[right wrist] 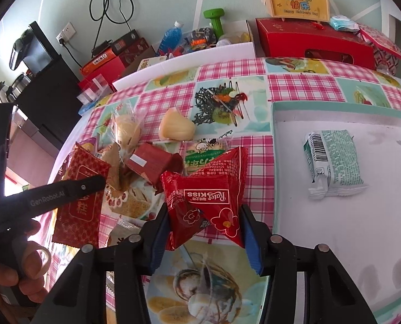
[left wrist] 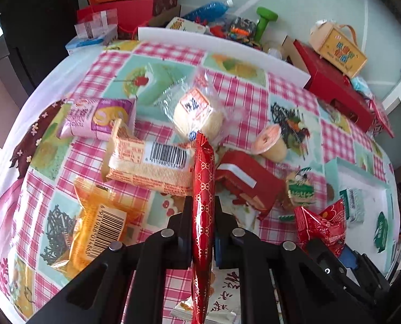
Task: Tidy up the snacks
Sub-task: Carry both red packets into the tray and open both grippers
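My left gripper [left wrist: 203, 205] is shut on a slim red packet with a gold pattern [left wrist: 203, 167], seen edge-on and raised above the checked tablecloth [left wrist: 243, 91]. In the right wrist view the same packet [right wrist: 79, 210] hangs flat at the left. My right gripper [right wrist: 204, 216] is shut on a crumpled red Kiss packet [right wrist: 208, 189], its blue pads pressing both sides. A white tray with a teal rim [right wrist: 335, 108] lies to the right and holds a green-and-white packet [right wrist: 333, 162]. Loose snacks lie between: a beige barcode packet [left wrist: 149, 164], an orange packet [left wrist: 100, 218], a wrapped bun [left wrist: 197, 116].
A jelly cup [left wrist: 270, 143], a dark red packet [left wrist: 243, 183] and a pink packet [left wrist: 97, 118] also lie on the cloth. A white foam board [left wrist: 222, 46] lines the table's far edge, with red boxes [right wrist: 314, 40], a green dumbbell [right wrist: 214, 19] and a blue bottle [right wrist: 170, 35] behind it.
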Demonstrator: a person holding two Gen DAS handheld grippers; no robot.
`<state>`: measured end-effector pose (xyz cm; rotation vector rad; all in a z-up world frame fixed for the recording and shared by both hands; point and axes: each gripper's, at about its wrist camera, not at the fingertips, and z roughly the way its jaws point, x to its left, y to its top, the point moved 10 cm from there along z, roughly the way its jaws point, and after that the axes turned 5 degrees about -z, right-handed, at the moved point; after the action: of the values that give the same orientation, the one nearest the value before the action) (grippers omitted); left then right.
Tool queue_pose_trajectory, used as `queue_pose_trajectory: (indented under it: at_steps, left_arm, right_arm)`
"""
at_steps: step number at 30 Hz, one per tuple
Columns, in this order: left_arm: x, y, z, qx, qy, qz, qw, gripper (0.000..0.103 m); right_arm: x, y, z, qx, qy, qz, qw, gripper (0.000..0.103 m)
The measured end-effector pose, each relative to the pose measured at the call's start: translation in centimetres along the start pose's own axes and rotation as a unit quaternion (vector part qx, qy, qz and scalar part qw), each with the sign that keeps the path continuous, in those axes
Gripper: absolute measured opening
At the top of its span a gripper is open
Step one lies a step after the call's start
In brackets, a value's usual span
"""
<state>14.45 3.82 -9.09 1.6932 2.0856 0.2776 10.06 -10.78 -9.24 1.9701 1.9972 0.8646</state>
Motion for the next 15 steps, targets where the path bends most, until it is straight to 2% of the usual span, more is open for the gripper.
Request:
queue_pose_trajectory:
  at_steps: [15]
  left_arm:
    - [-1.9, 1.9, -4.5, -0.061, -0.027, -0.001, 0.9978, 0.011]
  right_arm:
    - [-0.3, 1.4, -3.3, -0.048, 0.008, 0.008, 0.999, 0.051]
